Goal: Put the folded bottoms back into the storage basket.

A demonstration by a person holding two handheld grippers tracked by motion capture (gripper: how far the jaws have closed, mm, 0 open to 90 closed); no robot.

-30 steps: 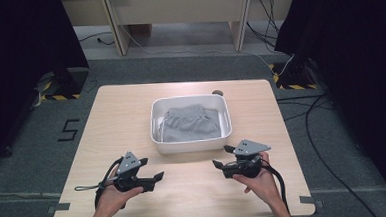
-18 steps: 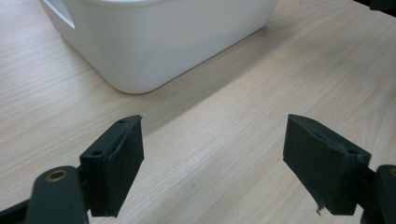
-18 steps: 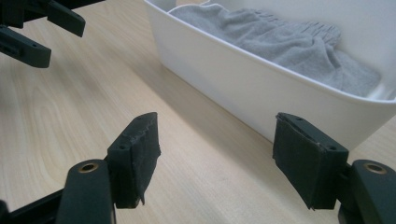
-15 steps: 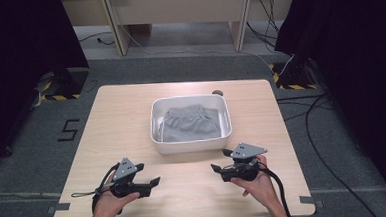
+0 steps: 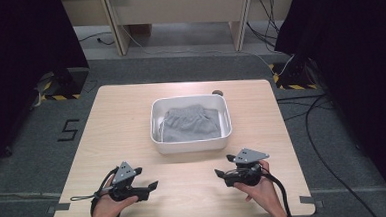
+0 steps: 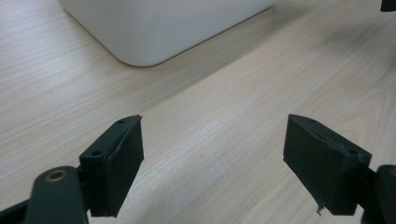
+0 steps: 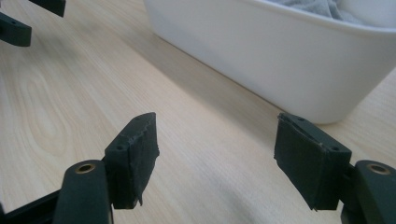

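Note:
A white tub [image 5: 192, 147] stands at the middle of the wooden table [image 5: 121, 122], with a crumpled grey cloth [image 5: 189, 123] lying inside it. My left gripper [image 5: 146, 177] rests low over the near left of the table. It is open, with bare wood between its jaws [image 6: 212, 140], and the tub's corner [image 6: 154, 28] is ahead of it. My right gripper [image 5: 224, 165] sits at the near right, also open and empty [image 7: 215, 144]. It faces the tub's wall [image 7: 289, 56], above which the cloth [image 7: 317, 7] peeks. Both grippers point inward toward each other.
A small dark round thing [image 5: 217, 92] lies behind the tub. Bare wood stretches left and right of the tub. The table's near edge runs just under both hands. Cables [image 5: 322, 131] trail over the floor at the right.
My left gripper has sunk a little and drawn back toward the table's near edge. The right gripper has hardly shifted.

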